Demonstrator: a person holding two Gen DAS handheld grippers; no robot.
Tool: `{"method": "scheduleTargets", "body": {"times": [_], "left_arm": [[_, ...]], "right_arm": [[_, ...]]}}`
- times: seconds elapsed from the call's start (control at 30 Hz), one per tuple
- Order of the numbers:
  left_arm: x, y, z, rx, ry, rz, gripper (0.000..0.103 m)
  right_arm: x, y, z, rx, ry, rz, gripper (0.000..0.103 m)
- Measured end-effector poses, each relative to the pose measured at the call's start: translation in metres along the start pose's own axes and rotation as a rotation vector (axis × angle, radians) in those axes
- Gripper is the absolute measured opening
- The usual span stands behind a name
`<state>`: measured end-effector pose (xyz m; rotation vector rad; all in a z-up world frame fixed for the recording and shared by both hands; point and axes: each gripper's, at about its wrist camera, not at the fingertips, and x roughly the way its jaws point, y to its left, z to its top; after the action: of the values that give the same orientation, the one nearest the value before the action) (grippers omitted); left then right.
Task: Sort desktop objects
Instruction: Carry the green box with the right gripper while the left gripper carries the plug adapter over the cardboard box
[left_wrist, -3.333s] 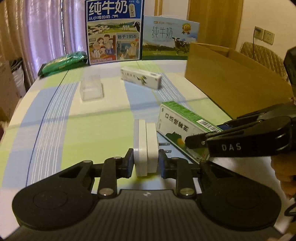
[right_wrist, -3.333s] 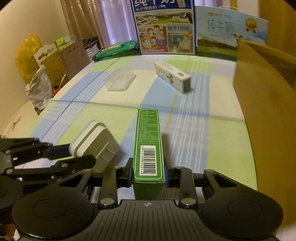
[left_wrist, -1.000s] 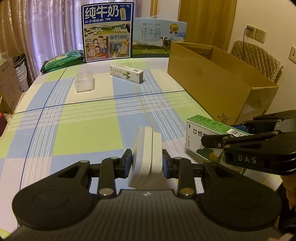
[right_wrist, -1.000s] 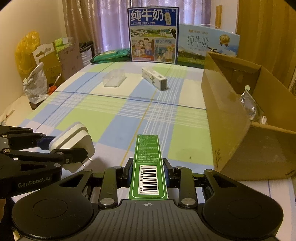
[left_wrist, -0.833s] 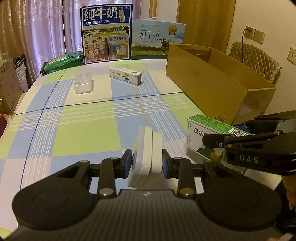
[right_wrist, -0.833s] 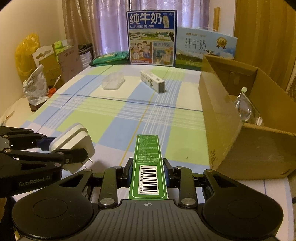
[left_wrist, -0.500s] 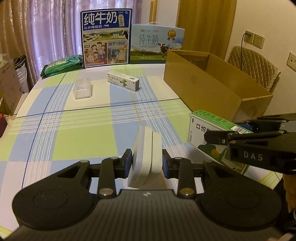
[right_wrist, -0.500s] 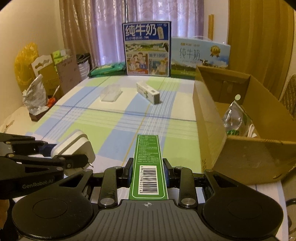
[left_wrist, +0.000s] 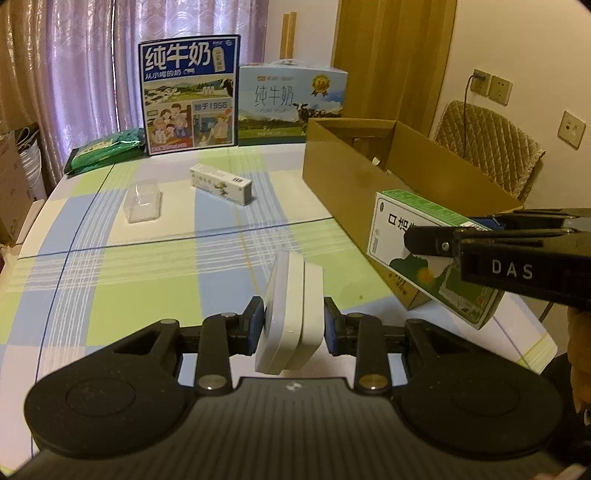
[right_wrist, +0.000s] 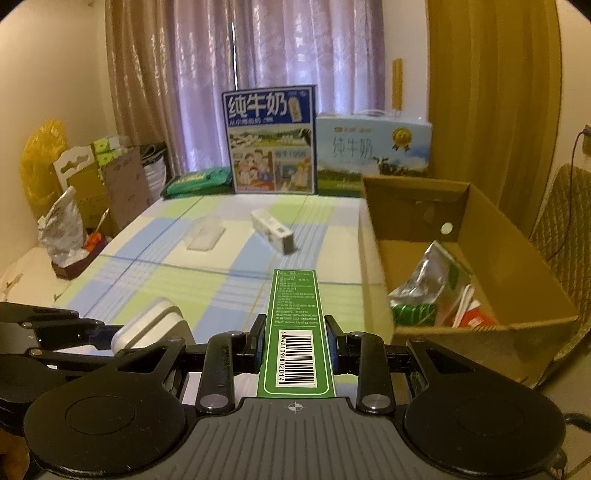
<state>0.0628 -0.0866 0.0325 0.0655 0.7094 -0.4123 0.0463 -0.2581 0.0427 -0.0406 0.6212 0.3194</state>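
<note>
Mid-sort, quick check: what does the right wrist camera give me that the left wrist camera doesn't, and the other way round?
Only the right wrist view looks into the cardboard box: a silver pouch and other packets lie on its floor. It also shows the barcode face of the green box.

Only the left wrist view shows the green box's white printed side, and the wall sockets.

Both show the left hand-held gripper shut on the white adapter, the right hand-held gripper shut on the green box, and the clear case and small white carton on the table.
</note>
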Motion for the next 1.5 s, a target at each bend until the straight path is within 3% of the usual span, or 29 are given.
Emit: {"method": "scheduleTargets", "body": {"times": [0.37, 0.8, 1.5], "left_arm": [[0.005, -0.027, 0.038, 0.04, -0.06, -0.049, 0.028], [0.019, -0.079, 0.082, 0.097, -0.111, -0.126, 0.028], [0.079, -0.126, 0.129, 0.089, -0.088, -0.208, 0.028]], "right_arm": [[-0.011, -0.027, 0.025, -0.009, -0.067, -0.039, 0.028], [-0.023, -0.084, 0.048, 0.01, -0.126, -0.127, 0.028], [0.002, -0.174, 0.062, 0.086, -0.105, -0.2, 0.028]]}}
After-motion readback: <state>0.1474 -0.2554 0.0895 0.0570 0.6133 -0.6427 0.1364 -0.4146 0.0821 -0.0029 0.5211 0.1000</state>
